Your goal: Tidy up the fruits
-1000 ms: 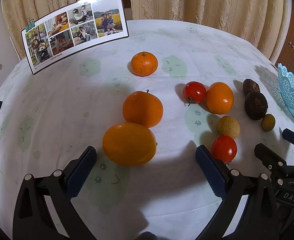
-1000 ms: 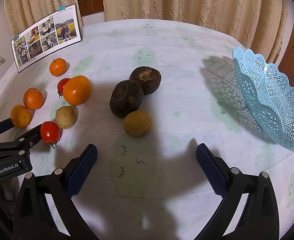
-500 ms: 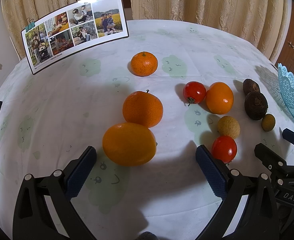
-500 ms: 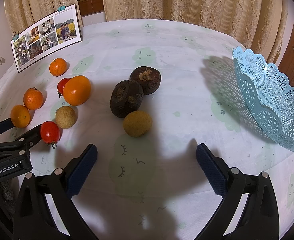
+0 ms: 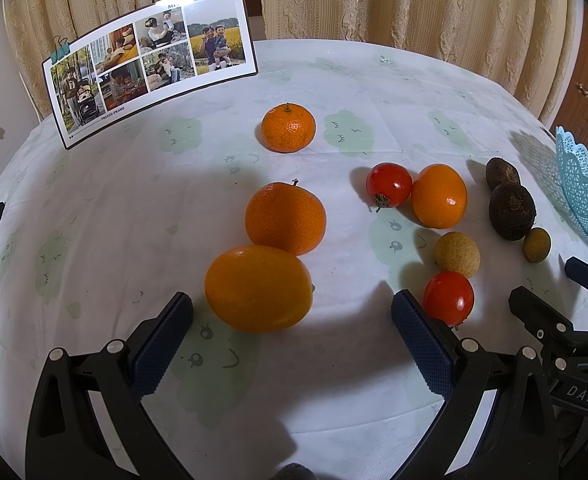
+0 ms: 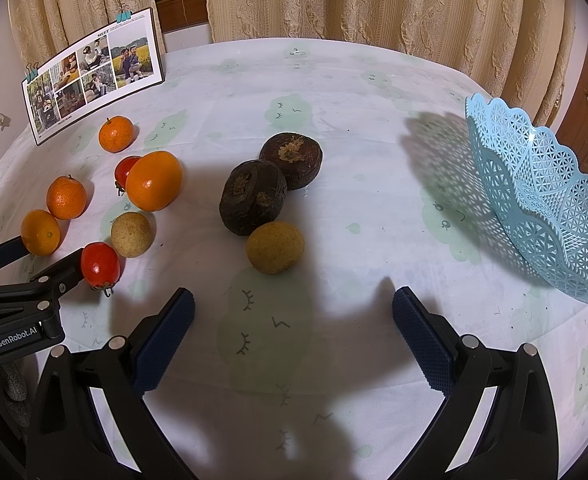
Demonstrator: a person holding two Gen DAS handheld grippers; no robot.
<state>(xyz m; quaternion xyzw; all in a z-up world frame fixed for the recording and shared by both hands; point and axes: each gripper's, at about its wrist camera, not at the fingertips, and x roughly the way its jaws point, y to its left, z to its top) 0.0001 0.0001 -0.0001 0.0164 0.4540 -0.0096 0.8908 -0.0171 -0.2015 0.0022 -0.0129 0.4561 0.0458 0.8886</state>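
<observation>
Nearest the left gripper (image 5: 292,316), whose fingers stand wide apart and hold nothing, a smooth orange (image 5: 258,288) lies at 12 o'clock, touching a tangerine (image 5: 286,218) beyond it. Before the right gripper (image 6: 293,314), equally spread and empty, a yellowish round fruit (image 6: 275,247) sits on the table (image 6: 365,200) with two dark fruits (image 6: 252,197) behind; the blue basket (image 6: 541,208) stands at 2 o'clock.

Four oranges (image 6: 154,180), two red tomatoes (image 6: 100,263), two tan fruits (image 6: 275,247), two dark fruits (image 6: 253,197) lay loose at frame left and centre, blue basket (image 6: 541,208) stood right.
</observation>
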